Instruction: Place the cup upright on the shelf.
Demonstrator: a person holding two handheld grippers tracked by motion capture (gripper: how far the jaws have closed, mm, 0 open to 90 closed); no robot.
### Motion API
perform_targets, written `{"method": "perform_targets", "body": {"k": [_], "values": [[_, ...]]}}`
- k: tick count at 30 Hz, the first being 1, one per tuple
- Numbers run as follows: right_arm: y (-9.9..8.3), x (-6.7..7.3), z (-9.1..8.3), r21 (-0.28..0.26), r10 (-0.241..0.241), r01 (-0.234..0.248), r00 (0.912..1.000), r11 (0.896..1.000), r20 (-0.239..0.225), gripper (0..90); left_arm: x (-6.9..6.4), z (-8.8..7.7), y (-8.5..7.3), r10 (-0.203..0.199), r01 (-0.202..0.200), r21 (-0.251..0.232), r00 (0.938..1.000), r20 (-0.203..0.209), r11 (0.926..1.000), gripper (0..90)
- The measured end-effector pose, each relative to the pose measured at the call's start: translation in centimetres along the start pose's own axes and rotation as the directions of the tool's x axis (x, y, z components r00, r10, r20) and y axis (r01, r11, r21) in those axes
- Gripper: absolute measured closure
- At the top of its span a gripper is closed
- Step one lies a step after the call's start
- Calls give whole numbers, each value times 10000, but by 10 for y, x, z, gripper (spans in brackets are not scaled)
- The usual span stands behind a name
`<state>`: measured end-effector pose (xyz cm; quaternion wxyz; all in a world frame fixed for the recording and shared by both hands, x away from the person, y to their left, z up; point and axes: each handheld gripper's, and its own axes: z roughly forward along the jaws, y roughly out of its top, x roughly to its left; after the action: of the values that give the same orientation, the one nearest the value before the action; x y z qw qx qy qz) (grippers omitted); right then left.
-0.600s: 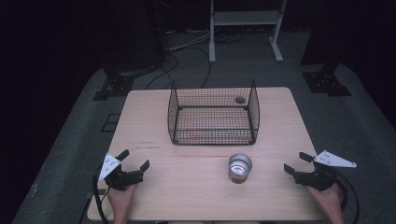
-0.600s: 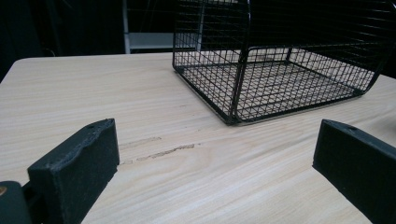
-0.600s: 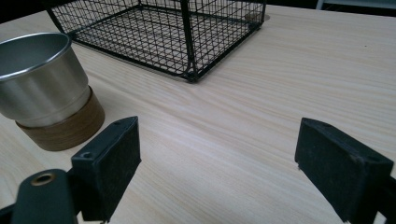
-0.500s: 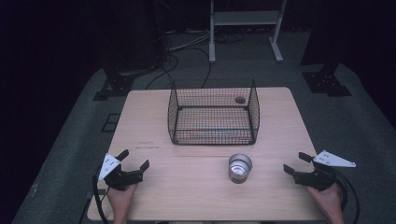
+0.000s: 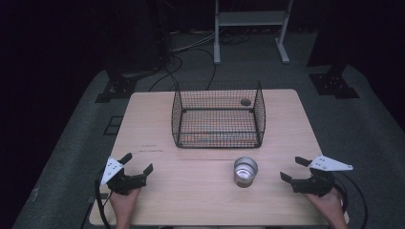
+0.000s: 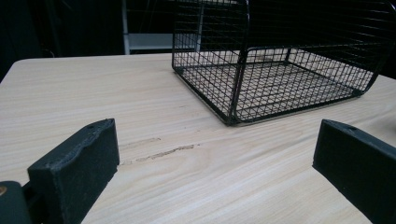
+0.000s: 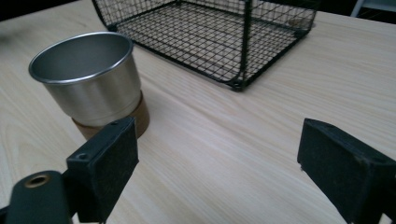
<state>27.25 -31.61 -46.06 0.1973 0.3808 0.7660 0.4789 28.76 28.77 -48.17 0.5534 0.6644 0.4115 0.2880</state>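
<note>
Resting low on the table, left gripper and right gripper jaws wide, nothing between; steel cup upright just before the wire basket, nearer right gripper

Bare desk between both tools — only the cup at the right tool's ten o'clock, cage at twelve.

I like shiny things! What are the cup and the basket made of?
The cup looks like brushed metal: silvery, with soft reflections, sitting on a brown base, maybe wood or cork. The basket looks like thin black-coated wire mesh, since you can see through its grid.
</note>
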Motion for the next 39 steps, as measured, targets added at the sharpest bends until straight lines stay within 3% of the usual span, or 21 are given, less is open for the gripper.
{"method": "perform_targets", "body": {"k": [2,10,17,20,26,29,33,39], "values": [[3,8,5,209,-357,360,9992,9991,-179,110,-1,0,0,88,-88,2,10000,-32,10000,0],[14,24,10,419,-585,631,9928,9971,-1042,85,-1,0,0,106,-106,-14,9999,-77,9999,0],[26,41,20,345,-848,925,9796,9951,-1823,73,-1,0,0,108,-108,-20,9999,-97,9999,0],[35,52,32,467,-1038,1175,9679,9920,-2290,53,-1,0,0,120,-121,-23,9999,-82,9999,0],[39,62,50,850,-1255,1499,9620,9850,-2426,26,-1,0,0,111,-111,-26,9999,-54,9999,0],[39,64,58,1093,-1242,1533,9639,9821,-2353,19,-1,0,0,131,-132,-28,9999,-62,9999,0],[36,62,68,1132,-1044,1362,9625,9842,-2504,19,-1,0,0,114,-114,-34,9999,-36,9999,0],[36,68,82,1276,-1184,1537,9612,9798,-2490,19,-2,0,0,118,-118,-23,9999,-29,9999,0]]}}
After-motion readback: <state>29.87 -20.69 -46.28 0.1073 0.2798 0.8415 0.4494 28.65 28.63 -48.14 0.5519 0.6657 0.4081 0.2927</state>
